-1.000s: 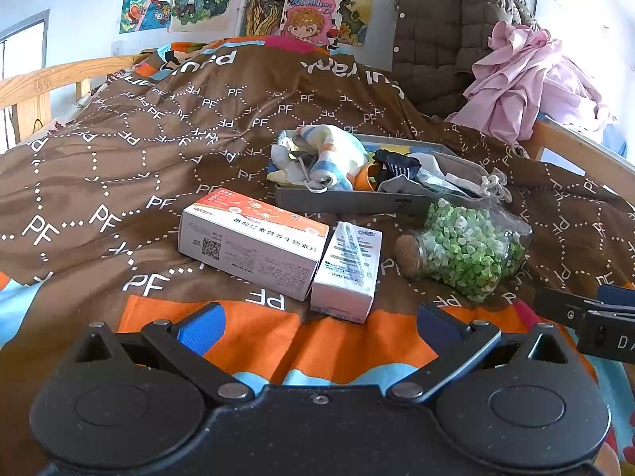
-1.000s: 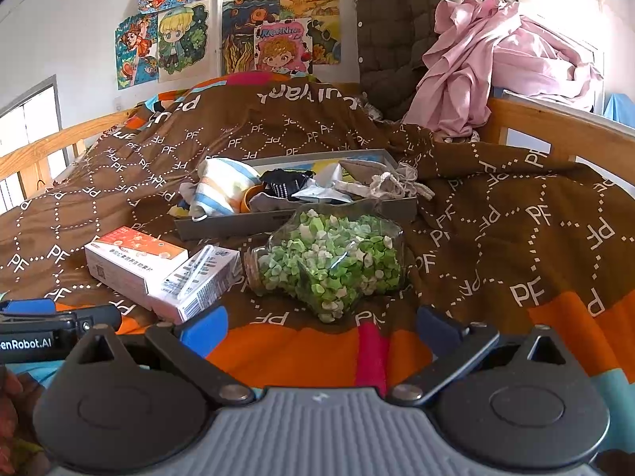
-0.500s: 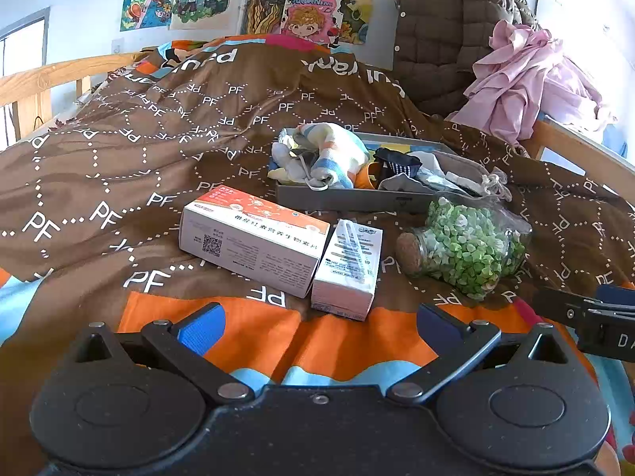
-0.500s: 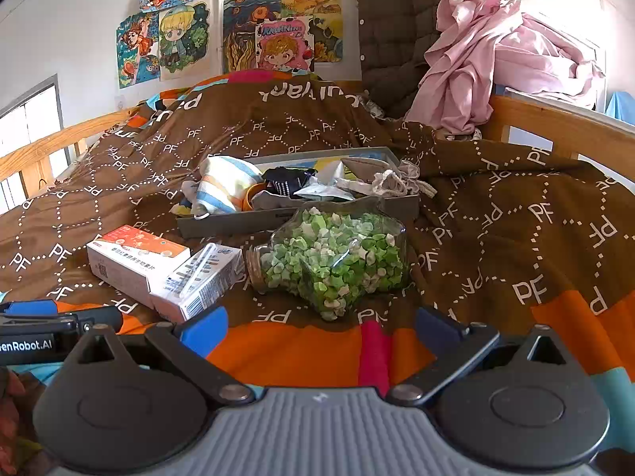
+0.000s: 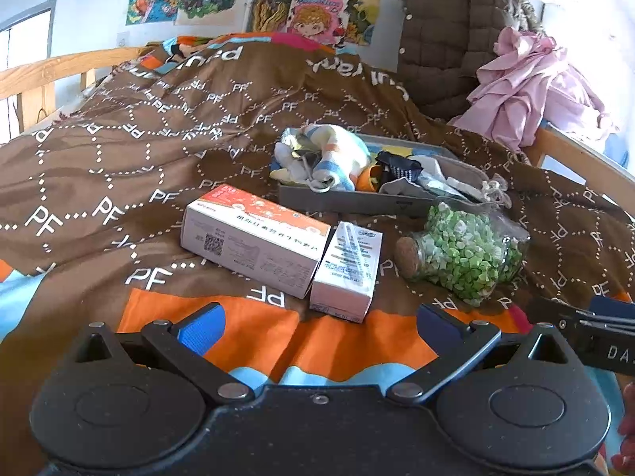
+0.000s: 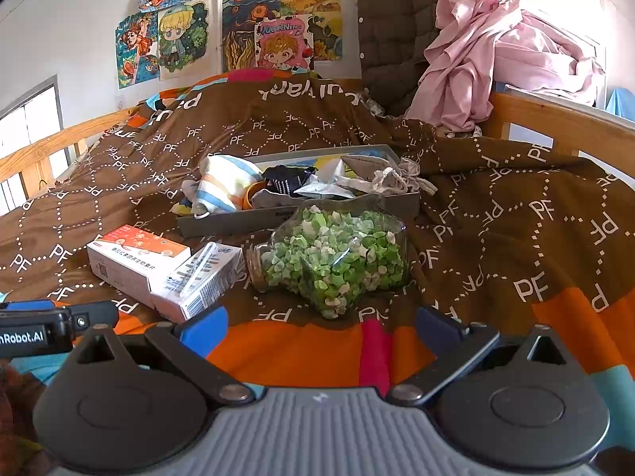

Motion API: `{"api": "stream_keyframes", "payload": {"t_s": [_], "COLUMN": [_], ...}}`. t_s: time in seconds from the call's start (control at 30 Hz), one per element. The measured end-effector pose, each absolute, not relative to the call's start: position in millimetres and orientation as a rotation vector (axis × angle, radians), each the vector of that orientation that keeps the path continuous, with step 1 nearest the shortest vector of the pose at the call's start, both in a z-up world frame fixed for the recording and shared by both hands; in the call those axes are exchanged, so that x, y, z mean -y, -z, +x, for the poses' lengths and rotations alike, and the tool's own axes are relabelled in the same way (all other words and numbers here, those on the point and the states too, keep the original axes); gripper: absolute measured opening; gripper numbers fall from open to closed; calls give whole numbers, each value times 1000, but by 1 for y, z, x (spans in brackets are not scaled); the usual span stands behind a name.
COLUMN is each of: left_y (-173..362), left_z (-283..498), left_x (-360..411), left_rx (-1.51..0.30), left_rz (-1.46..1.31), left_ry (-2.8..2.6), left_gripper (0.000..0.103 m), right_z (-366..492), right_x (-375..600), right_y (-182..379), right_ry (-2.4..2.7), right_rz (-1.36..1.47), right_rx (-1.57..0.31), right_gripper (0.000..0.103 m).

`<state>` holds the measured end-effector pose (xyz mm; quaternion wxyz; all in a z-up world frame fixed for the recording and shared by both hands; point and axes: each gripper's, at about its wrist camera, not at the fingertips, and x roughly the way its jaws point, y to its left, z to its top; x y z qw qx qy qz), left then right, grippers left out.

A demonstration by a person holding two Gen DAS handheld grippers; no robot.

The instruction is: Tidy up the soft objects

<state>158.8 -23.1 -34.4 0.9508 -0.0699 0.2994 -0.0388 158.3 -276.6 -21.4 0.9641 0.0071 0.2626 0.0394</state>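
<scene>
A grey tray [image 5: 349, 198] [image 6: 246, 218] lies mid-bed, holding a striped plush toy [image 5: 333, 158] [image 6: 226, 188], a dark sock [image 5: 397, 168] [image 6: 287, 180] and other soft pieces. In front of it lie an orange-and-white box [image 5: 254, 244] [image 6: 135, 258], a smaller white box [image 5: 349, 271] [image 6: 202, 277] and a corked star-shaped jar of green paper stars [image 5: 464, 254] [image 6: 333, 258]. My left gripper [image 5: 317, 323] is open over the orange stripe, just short of the small box. My right gripper [image 6: 321, 325] is open just short of the jar.
The brown patterned quilt [image 5: 158, 150] covers the bed, with wooden rails [image 5: 43, 75] [image 6: 555, 119] on both sides. A brown quilted jacket [image 6: 397, 31] and pink clothes [image 6: 496, 59] are heaped at the back right. Posters [image 6: 278, 39] hang on the wall.
Both views have drifted very slightly downward and back; the objects on the bed have not moved and both grippers remain open.
</scene>
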Motion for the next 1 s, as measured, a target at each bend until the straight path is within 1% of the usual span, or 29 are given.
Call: {"api": "stream_keyframes", "payload": {"t_s": [0.37,1.0], "left_y": [33,31], "left_z": [159,157], "left_x": [24,29], "left_rx": [-632,-613], "left_rz": [-126,-92], "left_ry": [53,67], "left_gripper": [102,102], "right_z": [159,159], "right_x": [276,275], "right_y": [24,25], "right_ry": [-81,-90], "right_rz": [12,14], "right_rx": [-537,-545], "right_gripper": [103,103]}}
